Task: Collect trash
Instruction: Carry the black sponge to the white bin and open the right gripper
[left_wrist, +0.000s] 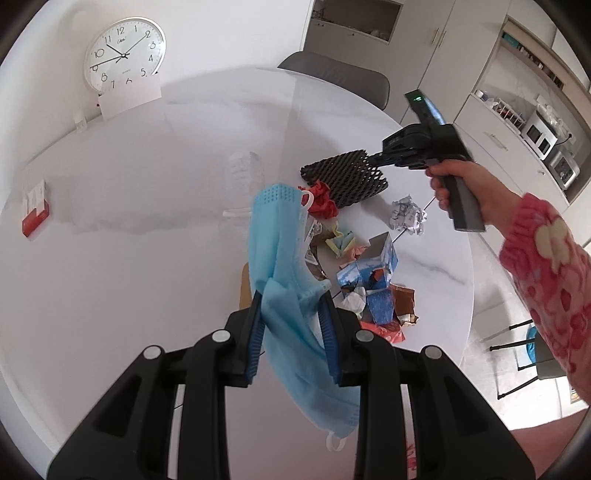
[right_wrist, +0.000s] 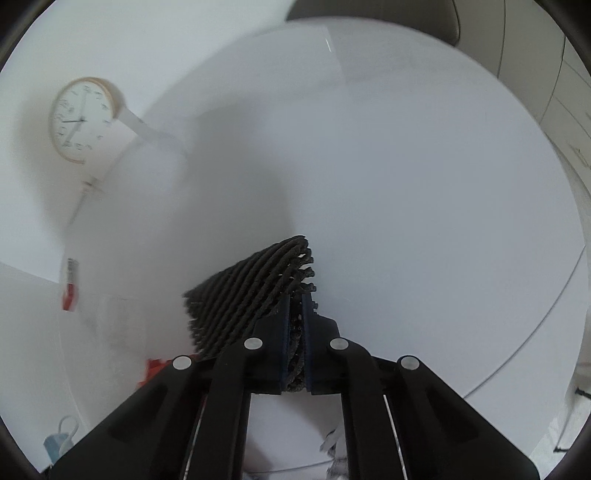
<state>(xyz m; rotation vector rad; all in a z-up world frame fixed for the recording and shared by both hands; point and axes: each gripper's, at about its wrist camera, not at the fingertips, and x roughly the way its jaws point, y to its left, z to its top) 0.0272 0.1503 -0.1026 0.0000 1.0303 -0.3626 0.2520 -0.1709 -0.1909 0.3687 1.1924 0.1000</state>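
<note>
Right wrist: black foam mesh (right_wrist: 255, 291) pinched inside right tool (right_wrist: 294, 321)

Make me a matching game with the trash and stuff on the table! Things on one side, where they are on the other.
Things:
1. blue face mask
2. black foam net
3. crumpled foil ball
4. clock

Places:
A. leaning against the wall
B. loose on the table
C. pinched in the left gripper
D. pinched in the right gripper

Pairs: 1-C, 2-D, 3-B, 4-A
</note>
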